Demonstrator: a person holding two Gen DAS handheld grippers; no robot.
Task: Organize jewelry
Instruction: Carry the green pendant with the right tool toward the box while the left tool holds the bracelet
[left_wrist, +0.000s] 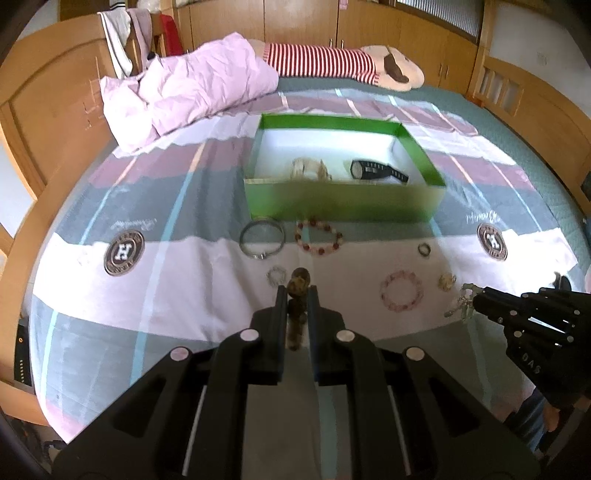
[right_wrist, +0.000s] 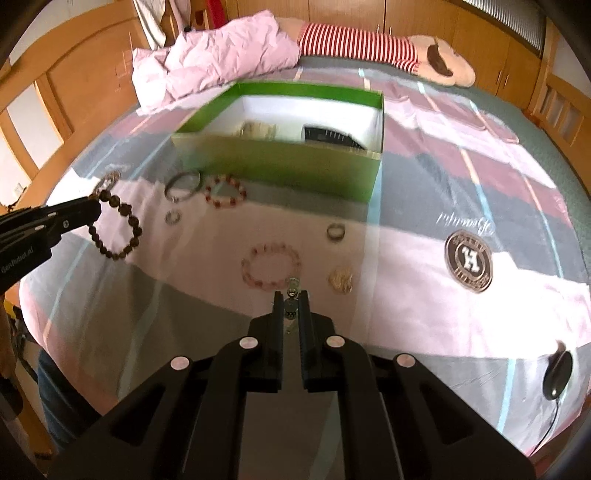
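My left gripper (left_wrist: 298, 290) is shut on a dark brown bead bracelet (left_wrist: 297, 284), which hangs from it above the bedspread; the right wrist view shows this bracelet (right_wrist: 118, 230) dangling at the left. My right gripper (right_wrist: 291, 294) is shut on a pale silvery chain bracelet (right_wrist: 293, 291), also lifted off the bed. Ahead stands an open green box (left_wrist: 343, 205) holding a cream bracelet (left_wrist: 306, 168) and a black watch (left_wrist: 376, 171). On the bedspread lie a silver bangle (left_wrist: 262, 236), a red-and-white bead bracelet (left_wrist: 318, 236), a pink bead bracelet (left_wrist: 402, 291), two rings and a gold piece (left_wrist: 447, 281).
A crumpled pink quilt (left_wrist: 192, 85) and a striped plush toy (left_wrist: 332, 62) lie behind the box. Wooden bed rails (left_wrist: 40, 110) run around the mattress. A black corded device (right_wrist: 557, 373) rests near the bed's right front edge.
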